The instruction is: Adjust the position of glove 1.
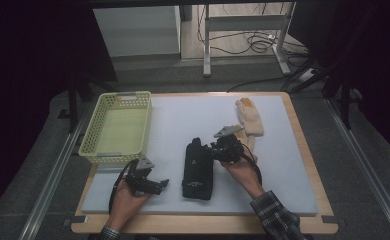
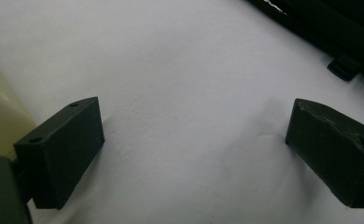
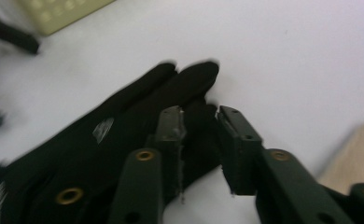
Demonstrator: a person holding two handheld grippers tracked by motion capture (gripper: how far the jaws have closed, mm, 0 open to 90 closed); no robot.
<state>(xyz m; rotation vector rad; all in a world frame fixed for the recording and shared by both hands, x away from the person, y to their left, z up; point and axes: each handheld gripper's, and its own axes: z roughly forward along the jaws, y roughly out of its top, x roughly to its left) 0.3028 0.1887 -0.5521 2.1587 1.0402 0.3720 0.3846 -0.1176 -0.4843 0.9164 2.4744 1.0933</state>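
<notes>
My right hand point(image 1: 240, 167) comes in from the bottom right of the high view, sleeve in plaid, forearm angled up and to the left, the wrist bent so that the right gripper point(image 1: 214, 151) points left across the mat toward the black glove point(image 1: 197, 169). In the right gripper view the right gripper point(image 3: 201, 140) has its two jaws standing a narrow gap apart, not pressed together. The edge of the black glove point(image 3: 119, 140) lies in that gap, near the glove's fingers, but the pads do not look to be pinching it; the left jaw lies against the fabric and the right one stands just clear. That view is blurred, so I cannot tell more about the contact.

The black glove lies flat on the pale grey mat point(image 1: 183, 115), lengthwise, fingers away from me, roughly in the middle, between my two hands.

My left hand point(image 1: 128, 197) rests low at the near left of the mat, just below the yellow basket point(image 1: 95, 131), with the left gripper point(image 1: 160, 184) pointing right toward the glove's cuff but apart from it. In the left gripper view the left gripper point(image 2: 194, 144) has its jaws wide apart over bare mat, with nothing between them.

A cream and orange glove point(image 1: 250, 116) lies at the far right of the mat, just beyond my right hand.
</notes>
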